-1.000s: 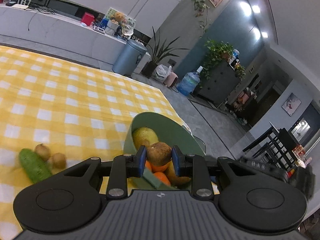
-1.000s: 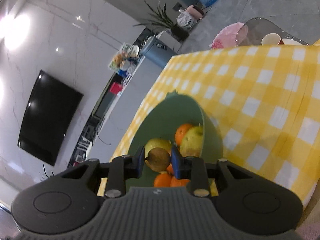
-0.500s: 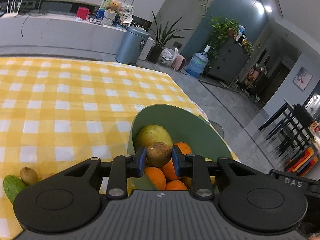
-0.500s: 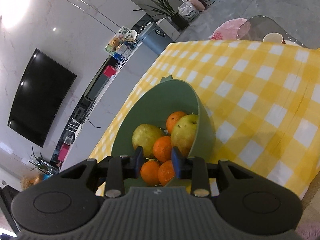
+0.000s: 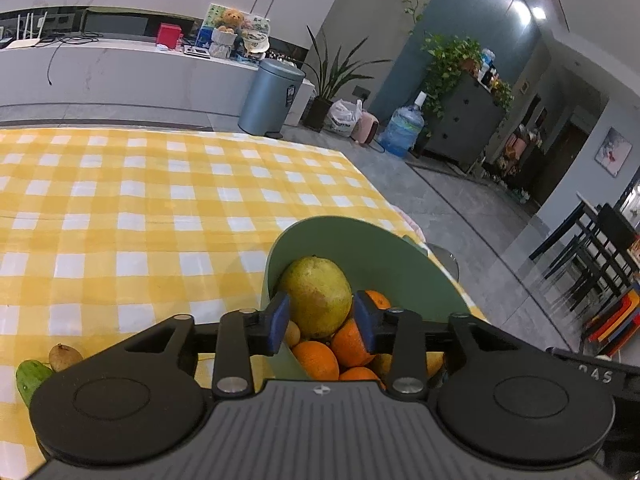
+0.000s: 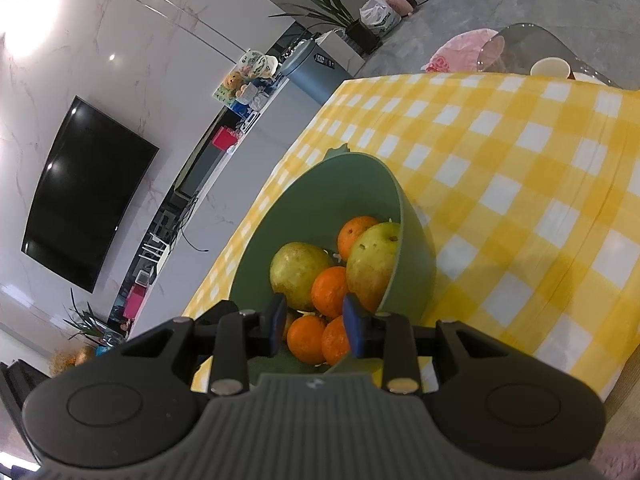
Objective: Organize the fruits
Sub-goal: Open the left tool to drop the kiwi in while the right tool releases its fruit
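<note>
Both grippers, left [image 5: 320,322] and right [image 6: 312,326], are held spread and empty over the green bowl [image 5: 384,248]; a cucumber [image 5: 30,378] is seen only in the left view.

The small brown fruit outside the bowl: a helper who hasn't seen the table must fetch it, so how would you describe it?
On the yellow checked tablecloth, look left of the green bowl, near the table's front edge. A green cucumber lies there, and the brown fruit sits right beside it. It is small, round and dull brown, unlike the long green cucumber.
</note>
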The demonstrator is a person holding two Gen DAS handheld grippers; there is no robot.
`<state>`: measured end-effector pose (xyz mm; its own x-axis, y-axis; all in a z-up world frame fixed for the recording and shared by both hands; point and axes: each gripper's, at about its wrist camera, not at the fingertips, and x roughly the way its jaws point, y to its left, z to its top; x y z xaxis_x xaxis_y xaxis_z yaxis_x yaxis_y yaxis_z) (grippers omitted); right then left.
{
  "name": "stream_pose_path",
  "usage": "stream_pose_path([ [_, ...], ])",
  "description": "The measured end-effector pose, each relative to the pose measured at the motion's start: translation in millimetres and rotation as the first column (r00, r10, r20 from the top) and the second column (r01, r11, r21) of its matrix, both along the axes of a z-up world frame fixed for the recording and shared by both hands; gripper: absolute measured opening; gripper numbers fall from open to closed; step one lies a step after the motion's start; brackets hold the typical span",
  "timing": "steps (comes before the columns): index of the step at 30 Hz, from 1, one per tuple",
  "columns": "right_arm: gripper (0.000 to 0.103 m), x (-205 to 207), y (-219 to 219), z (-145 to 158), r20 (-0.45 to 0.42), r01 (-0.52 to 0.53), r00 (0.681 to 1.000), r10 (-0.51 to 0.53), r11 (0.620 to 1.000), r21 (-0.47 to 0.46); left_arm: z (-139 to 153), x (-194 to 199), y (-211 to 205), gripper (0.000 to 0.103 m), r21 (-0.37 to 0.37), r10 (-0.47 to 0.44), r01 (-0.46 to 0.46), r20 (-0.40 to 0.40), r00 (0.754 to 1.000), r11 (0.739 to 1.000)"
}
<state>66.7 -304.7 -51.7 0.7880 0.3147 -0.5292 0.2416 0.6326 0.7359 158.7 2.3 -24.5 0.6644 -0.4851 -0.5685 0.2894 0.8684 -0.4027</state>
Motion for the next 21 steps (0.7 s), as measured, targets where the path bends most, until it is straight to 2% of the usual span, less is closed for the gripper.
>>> stream_pose_path([
  [6, 0.029, 1, 1, 1, 0.010, 0.008, 1.000, -0.008, 1.000, -0.029, 13, -13, 10, 0.058, 0.009, 0.016, -0.016, 0.028, 0.999, 1.000],
  [11, 0.031, 7, 6, -1, 0.031, -0.010, 0.999, 0.011, 1.000, -0.029, 22, -22, 25, 0.065, -0.046, 0.012, -0.011, 0.016, 1.000, 0.999],
  [15, 0.037, 11, 13, -3, 0.040, -0.035, 0.999, 0.036, 0.999, -0.021, 30, -31, 33, 0.068, -0.021, 0.041, -0.040, 0.015, 0.999, 0.999],
  [20, 0.039, 5, 14, 0, 0.078, -0.025, 0.997, 0.025, 1.000, -0.007, 41, -43, 47, 0.069, 0.019, 0.088, -0.087, -0.002, 0.996, 0.996],
  [21, 0.042, 3, 14, 2, 0.092, -0.022, 0.996, 0.023, 1.000, -0.008, 44, -46, 50, 0.069, 0.026, 0.097, -0.097, -0.002, 0.995, 0.995],
])
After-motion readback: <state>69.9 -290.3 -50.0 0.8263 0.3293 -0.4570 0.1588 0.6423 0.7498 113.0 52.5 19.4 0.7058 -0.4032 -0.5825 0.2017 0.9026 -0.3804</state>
